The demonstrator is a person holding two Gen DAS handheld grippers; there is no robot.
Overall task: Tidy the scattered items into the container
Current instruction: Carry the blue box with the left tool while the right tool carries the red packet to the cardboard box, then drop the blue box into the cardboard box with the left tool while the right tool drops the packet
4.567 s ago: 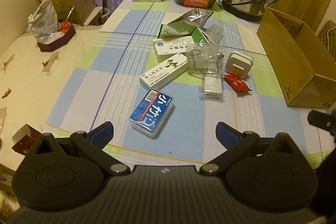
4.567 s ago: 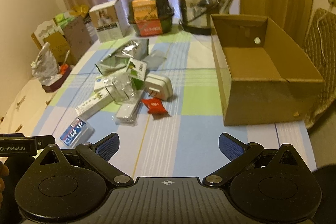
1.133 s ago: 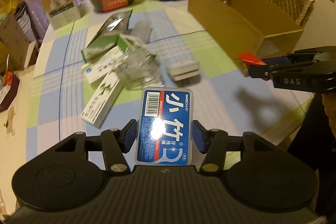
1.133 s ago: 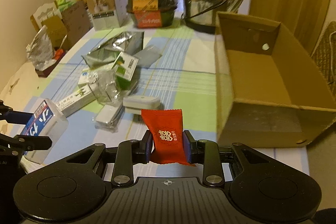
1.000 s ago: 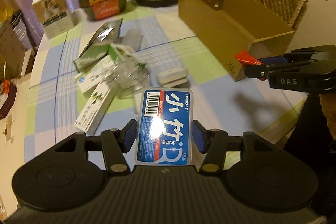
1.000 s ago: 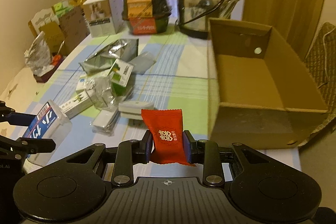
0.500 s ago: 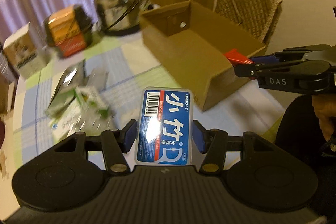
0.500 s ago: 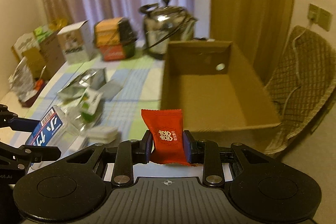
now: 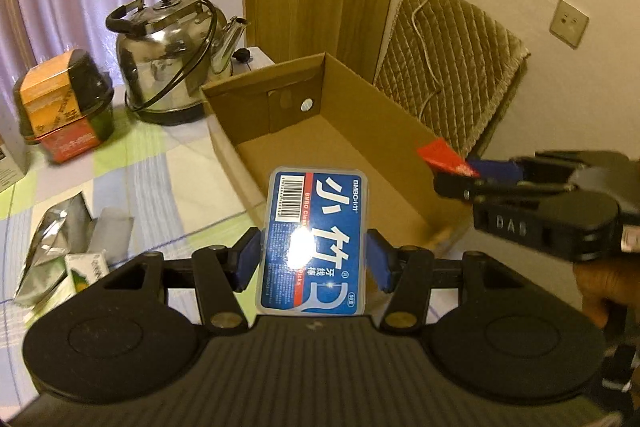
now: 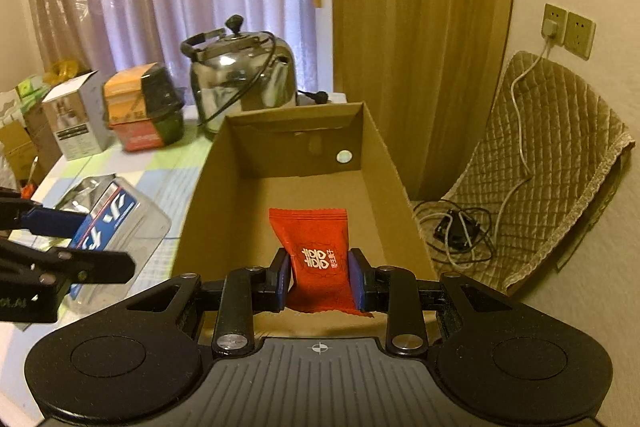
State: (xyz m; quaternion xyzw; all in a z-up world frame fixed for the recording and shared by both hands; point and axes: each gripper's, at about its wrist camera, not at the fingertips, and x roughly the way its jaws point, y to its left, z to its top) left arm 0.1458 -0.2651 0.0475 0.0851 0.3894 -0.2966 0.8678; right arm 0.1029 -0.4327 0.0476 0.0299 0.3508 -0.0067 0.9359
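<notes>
Cardboard box (image 10: pixel 384 163) sits open on the checked tablecloth (image 9: pixel 132 163) beside a steel kettle (image 9: pixel 172 51). The right gripper (image 10: pixel 319 279) clamps a red candy packet (image 10: pixel 316 255) above it; the left gripper (image 9: pixel 312 259) grips a blue floss-pick case (image 9: pixel 316 239) (label up) near the box's left wall.

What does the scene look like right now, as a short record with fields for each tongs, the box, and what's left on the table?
left tongs: shut on the blue floss pick case, held near the box's near end
right tongs: shut on the red candy packet, held over the box's near end
cardboard box: open top, visible floor bare
kettle: on the table behind the box
left on table: silver foil pouch, green and white carton
progress: neither held item released yet
</notes>
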